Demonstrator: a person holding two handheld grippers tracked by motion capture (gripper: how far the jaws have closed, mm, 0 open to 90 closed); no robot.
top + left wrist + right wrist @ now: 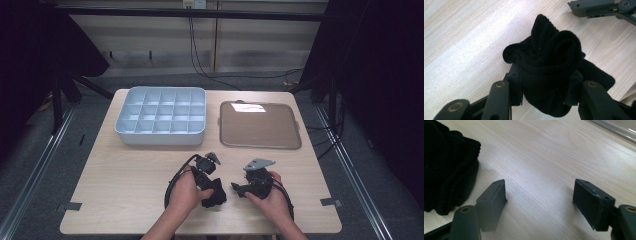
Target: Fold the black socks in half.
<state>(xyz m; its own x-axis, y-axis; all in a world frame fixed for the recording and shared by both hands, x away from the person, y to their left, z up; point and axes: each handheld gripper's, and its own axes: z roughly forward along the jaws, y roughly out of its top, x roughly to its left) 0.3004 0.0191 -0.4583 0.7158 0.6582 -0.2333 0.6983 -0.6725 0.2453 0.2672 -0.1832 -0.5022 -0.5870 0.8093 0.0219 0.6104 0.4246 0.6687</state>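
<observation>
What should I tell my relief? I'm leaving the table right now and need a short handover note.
Left tool: shut on the bunched black cloth, near the table's front edge.
Right tool: open, nothing between its jaws, beside the cloth over bare wood.
The grey compartment box and the flat tray sit behind.
Done: cloth bunched and gripped.
Left: probably carrying it to the box or tray; which one is unclear.

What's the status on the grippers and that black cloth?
Left gripper shut on the black cloth. Right gripper open, empty, beside it. Table around them bare; nothing in the way.
</observation>
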